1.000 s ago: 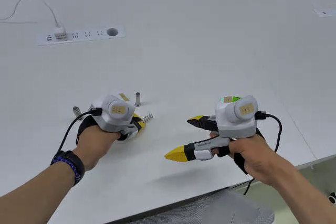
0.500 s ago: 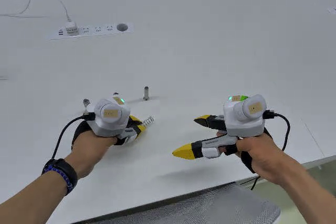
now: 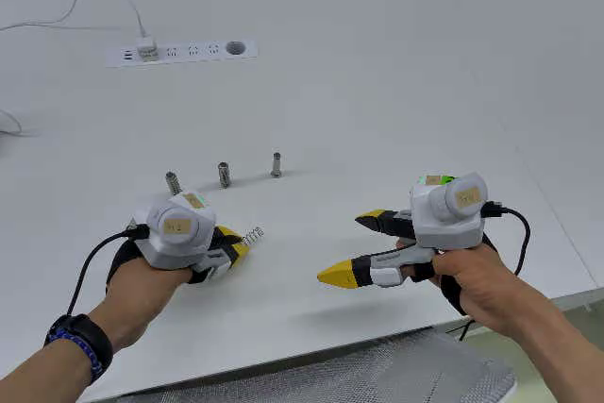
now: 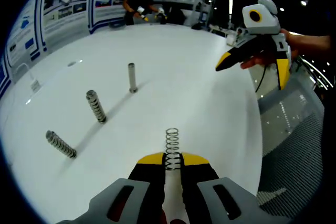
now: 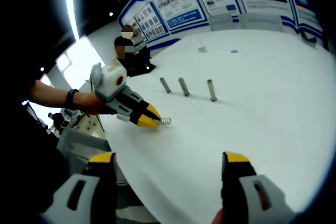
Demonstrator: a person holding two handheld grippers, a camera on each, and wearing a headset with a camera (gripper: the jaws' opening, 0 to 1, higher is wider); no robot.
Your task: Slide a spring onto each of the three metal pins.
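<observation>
The left gripper pinches a thin silver coil spring that juts past its yellow tips, while the right gripper gapes wide, empty.

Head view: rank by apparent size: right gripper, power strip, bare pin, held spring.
1. right gripper, though nearness to the camera inflates it
2. power strip
3. bare pin and the spring in the left gripper: these look alike, so not ranked
</observation>
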